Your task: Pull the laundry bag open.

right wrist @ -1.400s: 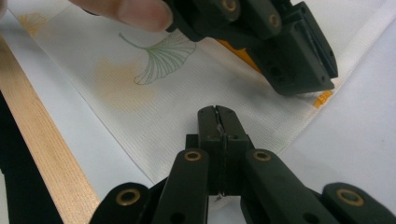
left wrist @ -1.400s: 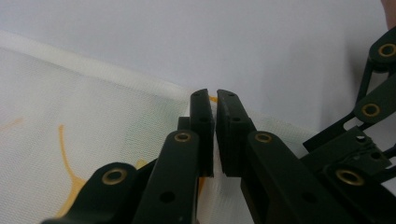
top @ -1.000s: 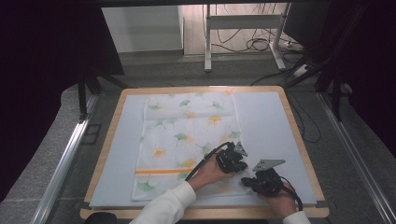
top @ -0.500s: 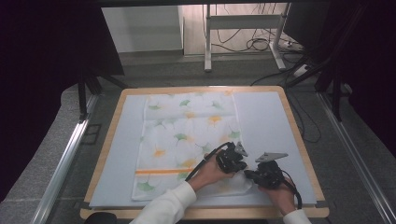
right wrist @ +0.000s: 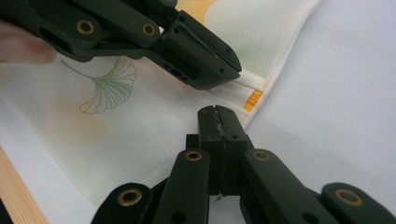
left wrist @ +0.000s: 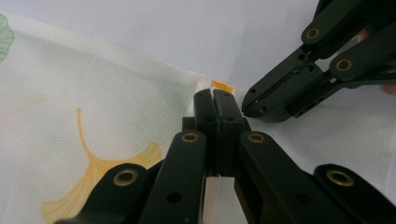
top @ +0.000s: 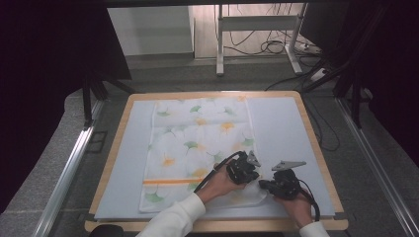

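Cloth (top: 197,148), one piece, lies spread flat on the pale blue mat (top: 281,123) of a single wooden-edged table (top: 316,148), printed with green and yellow ginkgo leaves and crossed by one orange stripe (top: 170,181) near the person's side. Two grippers work at its near right corner, one in each hand, and two white sleeves come in from the bottom of the high view. The left gripper (top: 252,165) rests on the cloth's right edge; in its own view (left wrist: 215,100) the two black jaws stand pressed together with no gap between them, tips down on the white hem just beside one small orange tag (left wrist: 222,86). Whether a fold of fabric is pinched between them cannot be told. The right gripper (top: 262,184) sits just beside it, toward the table's near edge, with a grey three-cornered plate (top: 288,164) on top. In its own view (right wrist: 216,114) its jaws are likewise closed tight, tips on or just over the hem where the cloth meets the mat, near the same orange tag (right wrist: 253,100); a grip on the fabric cannot be made out there either. The two sets of tips lie close together, apart but nearly touching, on either side of that corner.
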The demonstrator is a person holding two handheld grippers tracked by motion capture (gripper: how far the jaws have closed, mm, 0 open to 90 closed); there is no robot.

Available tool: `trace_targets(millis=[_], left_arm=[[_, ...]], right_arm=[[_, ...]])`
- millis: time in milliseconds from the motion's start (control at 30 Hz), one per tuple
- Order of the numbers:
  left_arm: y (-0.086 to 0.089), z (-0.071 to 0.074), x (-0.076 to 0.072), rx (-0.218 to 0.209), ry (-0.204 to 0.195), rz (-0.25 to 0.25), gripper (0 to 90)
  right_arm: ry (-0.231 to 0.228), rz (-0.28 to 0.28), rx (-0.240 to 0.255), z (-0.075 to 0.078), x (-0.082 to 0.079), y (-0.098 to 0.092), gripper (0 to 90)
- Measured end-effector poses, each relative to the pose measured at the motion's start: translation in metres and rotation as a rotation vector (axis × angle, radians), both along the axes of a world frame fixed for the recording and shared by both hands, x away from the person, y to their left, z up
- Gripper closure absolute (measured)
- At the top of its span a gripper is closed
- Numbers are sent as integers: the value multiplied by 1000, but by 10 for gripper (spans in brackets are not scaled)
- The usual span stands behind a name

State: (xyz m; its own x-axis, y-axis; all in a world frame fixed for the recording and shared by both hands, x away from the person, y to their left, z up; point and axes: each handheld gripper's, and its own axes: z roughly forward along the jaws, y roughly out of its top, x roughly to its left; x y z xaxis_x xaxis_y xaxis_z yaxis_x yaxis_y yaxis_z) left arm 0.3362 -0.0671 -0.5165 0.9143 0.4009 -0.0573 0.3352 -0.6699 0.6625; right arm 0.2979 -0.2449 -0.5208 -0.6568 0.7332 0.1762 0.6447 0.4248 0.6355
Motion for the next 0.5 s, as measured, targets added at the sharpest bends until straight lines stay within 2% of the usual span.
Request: trace_targets(millis=[67,167,267,500], left_arm=[[1,0,0,3,0,-1,900],[4,-1,1,-19,19,7,900],[4,0,1,-4,14,-1,900],[6,1,0,3,10,-5,900]], right_arm=[[1,0,3,0,0,0,897],[1,1,5,0,0,0,897],[1,2,4,0,0,0,897],[-1,4,2,0,0,0,897]])
